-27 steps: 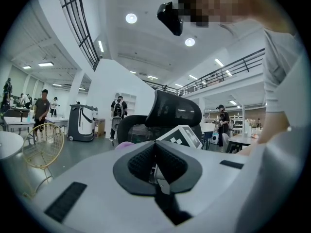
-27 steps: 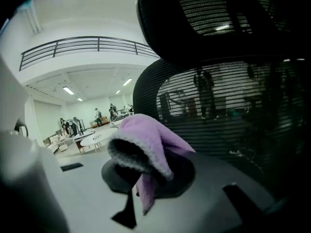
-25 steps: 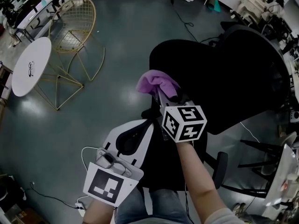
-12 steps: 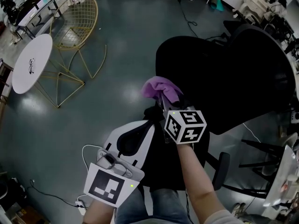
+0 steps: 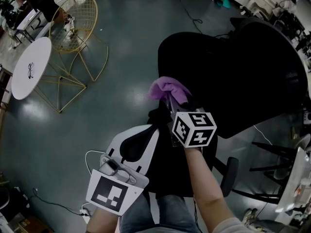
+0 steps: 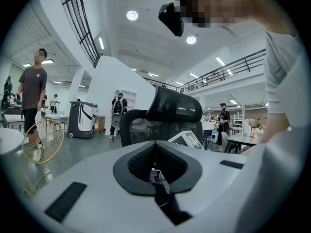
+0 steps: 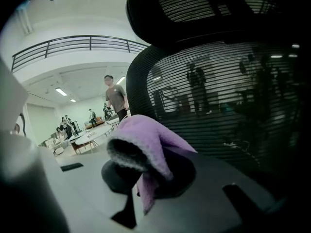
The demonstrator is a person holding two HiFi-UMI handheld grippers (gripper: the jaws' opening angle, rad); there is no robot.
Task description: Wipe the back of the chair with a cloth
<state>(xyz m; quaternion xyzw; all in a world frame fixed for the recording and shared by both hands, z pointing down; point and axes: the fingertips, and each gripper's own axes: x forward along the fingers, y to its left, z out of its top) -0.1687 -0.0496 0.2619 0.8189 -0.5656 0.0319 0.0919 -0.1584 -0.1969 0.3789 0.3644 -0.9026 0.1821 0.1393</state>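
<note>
While near chair (image 5: 233,72), cloth (image 5: 167,89) in gripper (image 5: 171,100)

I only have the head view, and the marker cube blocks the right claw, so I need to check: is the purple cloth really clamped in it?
Observer: Yes. The right gripper view shows the right claw shut on the purple cloth, which bunches over its tip.
Operator: What does the cloth face?
Observer: The mesh chair back fills that view just past the cloth, with the headrest above. I cannot tell whether they touch.
Operator: And the left claw?
Observer: The left gripper view shows the left claw shut with nothing in it, pointed toward the chair back.
</note>
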